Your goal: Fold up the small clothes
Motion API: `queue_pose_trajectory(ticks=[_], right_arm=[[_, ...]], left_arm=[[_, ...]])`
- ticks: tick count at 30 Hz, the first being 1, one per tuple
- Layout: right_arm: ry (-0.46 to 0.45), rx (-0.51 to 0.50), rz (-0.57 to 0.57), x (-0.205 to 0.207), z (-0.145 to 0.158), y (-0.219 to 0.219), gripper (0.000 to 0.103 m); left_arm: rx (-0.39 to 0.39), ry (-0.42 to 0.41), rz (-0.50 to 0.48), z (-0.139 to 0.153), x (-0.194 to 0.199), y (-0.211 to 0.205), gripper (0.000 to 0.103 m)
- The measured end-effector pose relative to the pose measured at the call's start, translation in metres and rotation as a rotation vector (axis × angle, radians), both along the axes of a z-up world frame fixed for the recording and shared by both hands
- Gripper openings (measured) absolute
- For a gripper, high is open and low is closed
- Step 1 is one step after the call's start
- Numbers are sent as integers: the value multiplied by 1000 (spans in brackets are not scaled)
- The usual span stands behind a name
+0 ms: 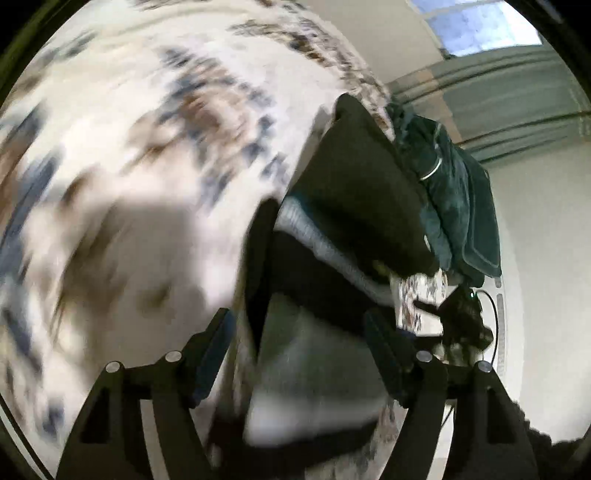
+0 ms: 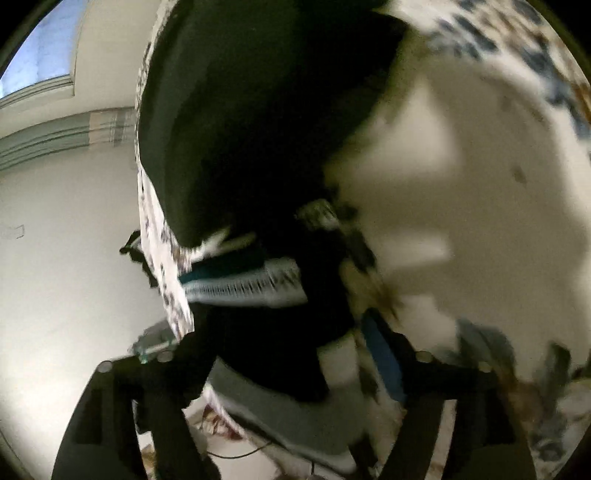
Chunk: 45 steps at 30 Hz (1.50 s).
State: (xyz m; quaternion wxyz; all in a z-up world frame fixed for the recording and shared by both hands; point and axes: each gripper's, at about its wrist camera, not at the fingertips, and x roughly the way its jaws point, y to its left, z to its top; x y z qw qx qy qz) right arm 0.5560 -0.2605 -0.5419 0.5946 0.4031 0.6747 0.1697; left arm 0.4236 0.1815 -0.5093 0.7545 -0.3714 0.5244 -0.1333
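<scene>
Spreading across the upper left of the left wrist view, a white floral-print bedspread is heavily smeared by motion. Left gripper sits at the bottom of that frame, its jaws standing apart; a grey-and-white garment lies between them, though blur hides whether the pads touch it. Just above it, centre frame, a stack of folded clothes shows a dark top layer over a pale ribbed layer. At right of the stack, a dark teal pile of clothes lies near the bed's edge, with a window in the upper right corner. In the right wrist view, right gripper occupies the bottom, jaws apart, with dark and grey cloth between them; contact cannot be told. Stack fills the upper centre, the ribbed layer at mid-frame. Bedspread runs down the right side; a pale wall fills the left.
</scene>
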Motion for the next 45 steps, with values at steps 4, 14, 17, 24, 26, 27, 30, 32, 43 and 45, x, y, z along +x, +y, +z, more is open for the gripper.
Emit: queue_pose_trajectory(ticks=[4,14,17,24,26,27,30,32,43,45], right_arm=[[49,29,62,-18,-10,-14,84],[-22,145,256,16,-54,26,85],[-33,181,308,26,-63,43,85],[-59,227,293,38,-71,60,87],[-69,240,264,38,-72,63,87],[-82,243,249,36,-72,60,86],[-118,220,213,30,-72,61,51],[-121,205,199,25,-74,60,29],[-226,132,-76,-55,-7,34,16],[-220,105,-142,-89,4,25,16]], left_arm=[[-28,55,99,-2,-66,-6,71],[-208,100,283,-61,-130,-66,78],[-234,89,310,-80,-118,-83,78],[-246,25,481,-89,-82,-81,78],[-237,12,503,-86,-80,-81,76],[-229,4,512,-84,-80,-81,76],[-223,-15,525,-85,-83,-79,39],[-230,-31,525,-82,-86,-76,33],[-173,-24,341,-27,-50,-44,26],[-132,-17,246,-13,-33,-44,26]])
